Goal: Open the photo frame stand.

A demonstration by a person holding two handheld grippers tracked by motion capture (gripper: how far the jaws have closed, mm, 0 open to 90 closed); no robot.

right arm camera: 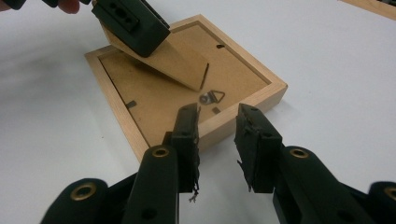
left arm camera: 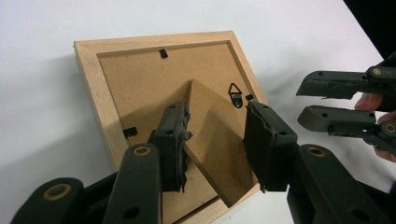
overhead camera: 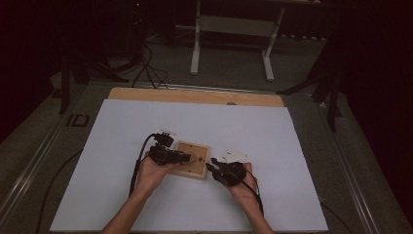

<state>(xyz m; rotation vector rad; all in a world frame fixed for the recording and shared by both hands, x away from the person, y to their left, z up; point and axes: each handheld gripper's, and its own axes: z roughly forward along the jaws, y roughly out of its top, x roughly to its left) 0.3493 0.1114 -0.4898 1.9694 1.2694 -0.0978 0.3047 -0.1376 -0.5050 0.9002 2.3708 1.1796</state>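
Wooden picture frame [overhead camera: 191,159] lying face down near the middle of the white table [overhead camera: 122,146], fold-out stand [left arm camera: 217,140] lifted off the backing. Left gripper [left arm camera: 217,140] straddling that stand, jaws apart, not pinching it. Right gripper [right arm camera: 216,149] just beside the frame's edge, jaws apart too, nothing between them.

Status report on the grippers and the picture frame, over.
Left gripper open, jaws astride the raised stand flap. Right gripper open, empty, beside the frame. Picture frame face down on the white table. Nothing in the way.
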